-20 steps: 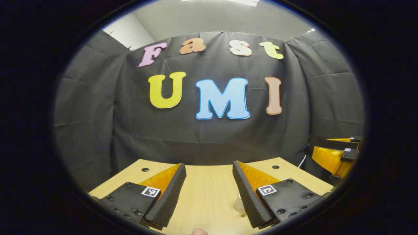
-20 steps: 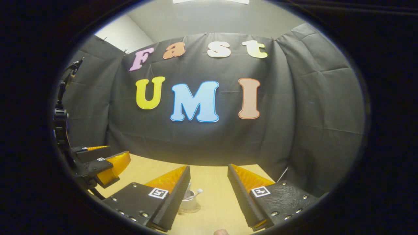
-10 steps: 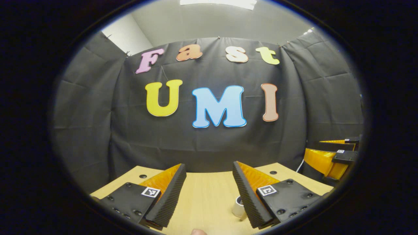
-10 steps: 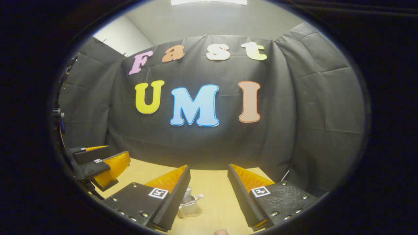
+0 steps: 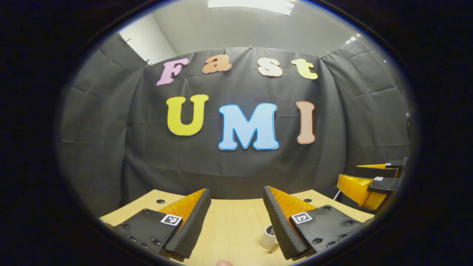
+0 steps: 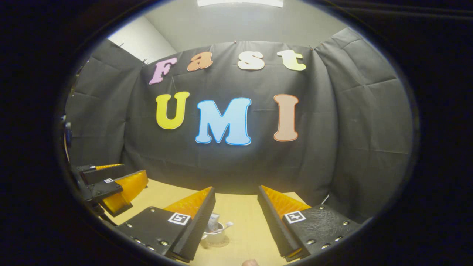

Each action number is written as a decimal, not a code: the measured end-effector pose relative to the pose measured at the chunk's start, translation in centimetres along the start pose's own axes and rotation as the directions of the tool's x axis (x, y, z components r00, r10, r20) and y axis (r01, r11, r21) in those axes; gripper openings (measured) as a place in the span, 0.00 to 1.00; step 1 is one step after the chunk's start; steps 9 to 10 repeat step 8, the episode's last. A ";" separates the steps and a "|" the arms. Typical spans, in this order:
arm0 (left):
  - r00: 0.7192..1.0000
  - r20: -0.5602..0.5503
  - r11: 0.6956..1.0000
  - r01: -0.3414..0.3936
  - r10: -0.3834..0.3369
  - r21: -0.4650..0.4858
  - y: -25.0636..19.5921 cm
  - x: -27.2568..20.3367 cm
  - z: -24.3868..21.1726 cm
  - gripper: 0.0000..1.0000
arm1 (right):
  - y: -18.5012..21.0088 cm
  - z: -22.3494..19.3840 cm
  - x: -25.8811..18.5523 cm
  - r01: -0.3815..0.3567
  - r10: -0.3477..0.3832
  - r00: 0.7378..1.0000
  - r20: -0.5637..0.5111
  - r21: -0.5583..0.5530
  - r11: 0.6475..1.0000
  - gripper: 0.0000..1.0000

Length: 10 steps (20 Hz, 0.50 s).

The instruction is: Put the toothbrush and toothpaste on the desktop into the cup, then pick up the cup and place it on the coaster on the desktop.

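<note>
A white cup (image 6: 215, 237) stands upright on a round brown coaster (image 6: 223, 243) on the wooden desktop (image 6: 244, 210). A toothbrush (image 6: 226, 225) and a toothpaste tube (image 6: 213, 221) stick out of it. My right gripper (image 6: 236, 189) is open above and behind the cup, which is partly hidden by its left finger. My left gripper (image 5: 236, 190) is also open and holds nothing. In the left gripper view the cup (image 5: 266, 239) peeks out beside the right finger. Each gripper appears at the edge of the other's view: the right gripper (image 5: 348, 174) and the left gripper (image 6: 133, 170).
The black cloth wall closes off the back and both sides of the desktop (image 5: 225, 225). Small dark holes (image 5: 160, 201) mark the desktop's far corners. A dark stand with a cable (image 6: 67, 136) rises at the left of the right gripper view.
Both views have tilted up a little, so the wall sits lower in frame. The cup stays on the coaster. Both grippers stay open.
</note>
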<state>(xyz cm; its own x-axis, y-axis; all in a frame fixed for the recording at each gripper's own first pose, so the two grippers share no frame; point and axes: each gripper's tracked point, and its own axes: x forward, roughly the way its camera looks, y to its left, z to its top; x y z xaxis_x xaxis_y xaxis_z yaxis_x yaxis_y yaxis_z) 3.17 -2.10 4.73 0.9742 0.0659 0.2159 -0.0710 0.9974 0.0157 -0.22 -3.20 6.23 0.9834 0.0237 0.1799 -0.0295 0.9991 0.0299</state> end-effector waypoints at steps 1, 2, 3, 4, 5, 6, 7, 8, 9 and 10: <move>1.000 -0.003 1.000 0.002 -0.002 0.001 0.1 0.1 0.0 0.91 | 0.0 -0.1 0.2 0.000 0.000 1.000 0.001 0.000 1.000 0.77; 1.000 -0.005 1.000 0.004 -0.004 0.000 0.2 0.2 -0.1 0.91 | 0.0 -0.1 0.2 0.002 -0.002 1.000 -0.002 -0.005 1.000 0.77; 1.000 -0.010 1.000 0.008 -0.008 -0.004 0.3 0.2 -0.3 0.91 | 0.0 -0.2 0.3 0.002 -0.002 1.000 -0.002 -0.010 1.000 0.77; 1.000 -0.017 1.000 0.010 -0.010 -0.008 0.4 0.0 -0.4 0.91 | 0.0 -0.3 0.4 0.000 0.000 1.000 -0.005 -0.017 1.000 0.77; 1.000 -0.023 1.000 0.011 -0.011 -0.012 0.5 -0.1 -0.5 0.91 | -0.1 -0.4 0.4 0.001 -0.001 1.000 -0.007 -0.023 1.000 0.77; 0.999 -0.029 1.000 0.014 -0.014 -0.015 0.6 -0.1 -0.6 0.91 | -0.2 -0.5 0.5 0.004 -0.004 1.000 -0.012 -0.029 1.000 0.77; 0.999 -0.031 1.000 0.014 -0.015 -0.016 0.8 0.0 -0.7 0.92 | -0.4 -0.6 0.6 0.009 -0.010 1.000 -0.015 -0.034 0.999 0.77; 0.999 -0.034 1.000 0.015 -0.016 -0.015 0.9 -0.1 -0.7 0.91 | -0.5 -0.5 0.6 0.013 -0.013 1.000 -0.016 -0.038 0.999 0.77; 0.999 -0.034 1.000 0.015 -0.016 -0.015 0.9 -0.1 -0.7 0.91 | -0.5 -0.5 0.6 0.013 -0.013 1.000 -0.016 -0.038 0.999 0.77; 0.999 -0.034 1.000 0.015 -0.016 -0.015 0.9 -0.1 -0.7 0.91 | -0.5 -0.5 0.6 0.013 -0.013 1.000 -0.016 -0.038 0.999 0.77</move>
